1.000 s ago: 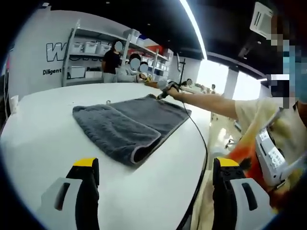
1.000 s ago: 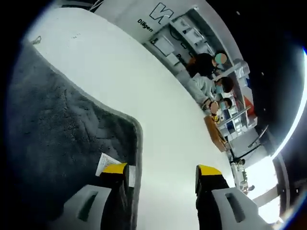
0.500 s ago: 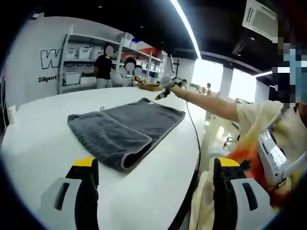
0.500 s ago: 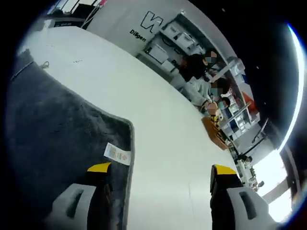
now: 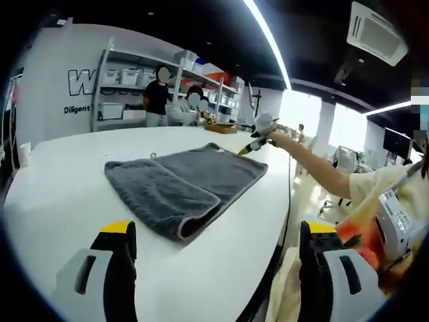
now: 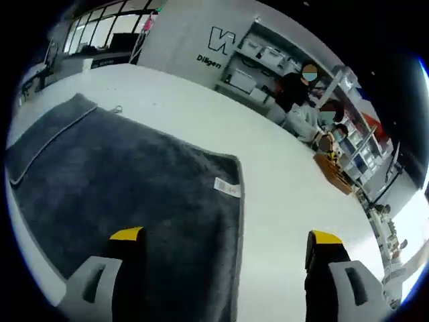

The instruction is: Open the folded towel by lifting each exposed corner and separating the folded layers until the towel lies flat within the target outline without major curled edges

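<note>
Towel (image 5: 184,184) lies on white table (image 5: 60,194), one end doubled over with a rolled edge, label (image 6: 227,187) at far corner | I see no target outline | left gripper (image 5: 213,235) jaws wide apart, empty, short of towel | right gripper (image 6: 224,245) jaws apart, empty, above towel | unfolding not finished; folded layer left to lift and flatten

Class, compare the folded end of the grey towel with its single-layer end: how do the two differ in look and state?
On the towel, the folded end is doubled over, while the single-layer end lies spread flat on the table. The folded end shows a rounded, open loop at its edge; the single-layer end shows a thin hem and a small white label. Both are the same grey pile.
</note>
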`<state>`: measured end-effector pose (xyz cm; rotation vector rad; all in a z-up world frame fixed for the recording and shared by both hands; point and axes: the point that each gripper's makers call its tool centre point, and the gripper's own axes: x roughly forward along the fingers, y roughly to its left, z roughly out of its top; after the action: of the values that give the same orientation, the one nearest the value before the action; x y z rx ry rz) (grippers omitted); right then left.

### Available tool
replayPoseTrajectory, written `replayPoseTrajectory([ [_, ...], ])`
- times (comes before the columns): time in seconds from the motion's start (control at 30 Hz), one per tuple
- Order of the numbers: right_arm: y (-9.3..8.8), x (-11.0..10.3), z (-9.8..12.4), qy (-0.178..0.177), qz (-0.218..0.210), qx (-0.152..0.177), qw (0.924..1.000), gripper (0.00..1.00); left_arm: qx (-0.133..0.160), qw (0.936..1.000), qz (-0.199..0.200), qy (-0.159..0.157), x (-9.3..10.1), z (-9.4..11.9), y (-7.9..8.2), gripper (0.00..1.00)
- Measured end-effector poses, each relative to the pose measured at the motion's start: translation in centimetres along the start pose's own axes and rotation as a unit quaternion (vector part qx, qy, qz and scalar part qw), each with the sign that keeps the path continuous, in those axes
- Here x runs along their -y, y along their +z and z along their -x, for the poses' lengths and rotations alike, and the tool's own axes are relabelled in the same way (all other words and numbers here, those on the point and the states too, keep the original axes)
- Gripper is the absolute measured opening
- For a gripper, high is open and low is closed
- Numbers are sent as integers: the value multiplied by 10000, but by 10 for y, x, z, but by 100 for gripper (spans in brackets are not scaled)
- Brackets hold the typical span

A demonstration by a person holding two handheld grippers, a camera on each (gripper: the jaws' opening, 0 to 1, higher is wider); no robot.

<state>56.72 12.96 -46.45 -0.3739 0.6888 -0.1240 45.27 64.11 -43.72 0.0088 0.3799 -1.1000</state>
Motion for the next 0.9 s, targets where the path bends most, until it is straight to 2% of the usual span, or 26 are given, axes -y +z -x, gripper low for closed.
replayPoseTrajectory([
  [0.1, -8, -25, 15, 405, -118, -117, 9990, 99, -3, 10000, 7, 28, -1, 1, 0, 99],
  [0.2, -2, -45, 32, 525, -63, 211, 9984, 99, -43, 10000, -50, 74, -1, 0, -1, 99],
  [0.27, -1, -54, 37, 608, -32, 267, 9978, 99, -84, 9999, -79, 62, 0, -1, -3, 99],
  [0.4, 13, -88, 52, 1000, 36, 857, 9913, 99, -107, 9999, -111, -9, 4, -3, -3, 99],
  [0.5, 8, -108, 59, 1209, 83, 877, 9887, 99, -93, 9999, -143, -28, 8, -3, -2, 99],
  [0.57, 2, -111, 57, 1077, 180, 779, 9910, 99, -84, 9998, -154, -28, 8, -3, -1, 99],
  [0.6, -3, -113, 54, 986, 430, 674, 9919, 99, -79, 9998, -164, -34, 9, -3, -1, 99],
  [0.63, -6, -121, 52, 1127, 448, 613, 9907, 99, -86, 9998, -160, -41, 10, -3, -2, 99],
  [0.67, -7, -126, 53, 1233, 391, 620, 9897, 99, -91, 9998, -159, -40, 10, -4, -2, 99],
  [0.7, -3, -134, 54, 1430, 265, 768, 9864, 99, -102, 9998, -170, -36, 11, -4, -3, 99],
  [0.73, 0, -137, 56, 1468, 236, 894, 9848, 99, -110, 9998, -179, -38, 10, -4, -3, 99],
  [0.9, -1, -135, 57, 1401, 226, 951, 9853, 96, -131, 9998, -173, -36, 11, -5, -4, 99],
])
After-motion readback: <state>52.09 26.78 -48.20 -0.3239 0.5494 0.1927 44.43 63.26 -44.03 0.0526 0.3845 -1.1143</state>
